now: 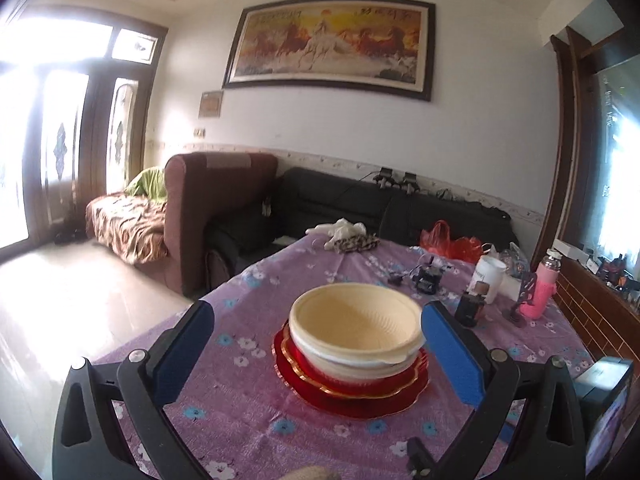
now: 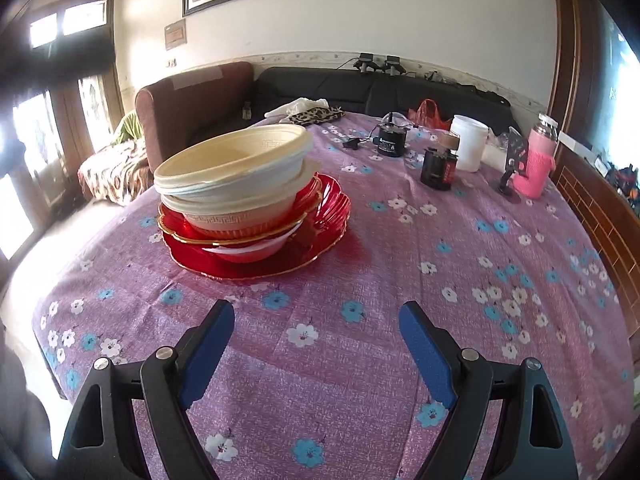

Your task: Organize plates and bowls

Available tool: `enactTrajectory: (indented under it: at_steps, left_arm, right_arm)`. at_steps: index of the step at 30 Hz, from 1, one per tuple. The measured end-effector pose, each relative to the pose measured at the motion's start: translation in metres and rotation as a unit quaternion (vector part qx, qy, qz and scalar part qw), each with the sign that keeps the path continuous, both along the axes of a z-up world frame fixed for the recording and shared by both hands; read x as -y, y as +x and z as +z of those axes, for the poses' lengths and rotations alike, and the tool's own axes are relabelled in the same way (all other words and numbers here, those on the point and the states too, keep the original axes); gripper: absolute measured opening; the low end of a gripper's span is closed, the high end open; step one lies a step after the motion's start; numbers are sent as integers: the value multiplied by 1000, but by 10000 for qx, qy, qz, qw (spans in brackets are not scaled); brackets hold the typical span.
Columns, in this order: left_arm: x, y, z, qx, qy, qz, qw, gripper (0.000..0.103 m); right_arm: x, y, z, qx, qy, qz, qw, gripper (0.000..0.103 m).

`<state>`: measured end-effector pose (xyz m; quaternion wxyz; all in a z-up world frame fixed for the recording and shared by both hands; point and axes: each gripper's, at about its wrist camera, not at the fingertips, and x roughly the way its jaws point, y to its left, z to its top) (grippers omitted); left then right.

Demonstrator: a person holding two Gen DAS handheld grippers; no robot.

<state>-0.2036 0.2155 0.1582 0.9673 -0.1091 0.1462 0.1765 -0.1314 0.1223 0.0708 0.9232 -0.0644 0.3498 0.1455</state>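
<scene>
Nearest, right wrist view: right gripper (image 2: 316, 320), blue-padded fingers (image 2: 206, 354) spread wide above bare cloth, nothing between them. It sits short of the stack, apart from it.

Left wrist view: left gripper (image 1: 318, 330), jaws likewise spread wide. The stack appears between its blue pads (image 1: 452, 354) in this view; whether the right-hand pad touches the bowl rim cannot be told. No grip is evident.

Table: purple floral tablecloth (image 2: 360, 360) covering the whole top.

Task items, 1 stack, on the left half of the table in the right wrist view:
- large red plate (image 2: 320, 254), gold-edged, at the bottom, flat on the cloth;
- smaller red plate (image 2: 176, 224), gold-rimmed, seated on it;
- cream bowls (image 2: 232, 168), at least 2, nested on top, the upper one tilted.

Beyond, towards the far right of the table: black canister (image 2: 438, 168), white jar (image 2: 468, 148), pink bottle (image 2: 536, 168), small black device (image 2: 390, 140) with cable, red plastic bag (image 2: 428, 114).

Far edge: leopard-print cloth (image 2: 316, 115).

Behind the table: black sofa (image 2: 340, 88), brown armchair (image 2: 188, 104), framed horse painting (image 1: 332, 46) on the wall.
</scene>
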Motion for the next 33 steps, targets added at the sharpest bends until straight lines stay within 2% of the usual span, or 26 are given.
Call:
enactTrajectory:
  at_steps: [6,10,15,20,33]
  left_arm:
    - [-26,6,-18,-320,-365,54,9988,103]
    - [-35,15,-29,-716,-398,86,9966,103]
    - [-42,23,-40,-1003,-455,90,9939,103]
    - [-51,27,-47,-1116,-638,86,9917,103]
    - [-60,33,-54,-1324,-733,154,9884,103]
  right_arm:
    - [-10,9,4,-60,-29,-20,10000,88]
    - [-21,6,1,-117,-68,78,9999,88]
    - [-32,5,-4,-180,-130,156,9996,88]
    - [-39,7,-9,-243,-176,194,9994,88]
    - [-48,11,-12,-286,-235,268,9990,88]
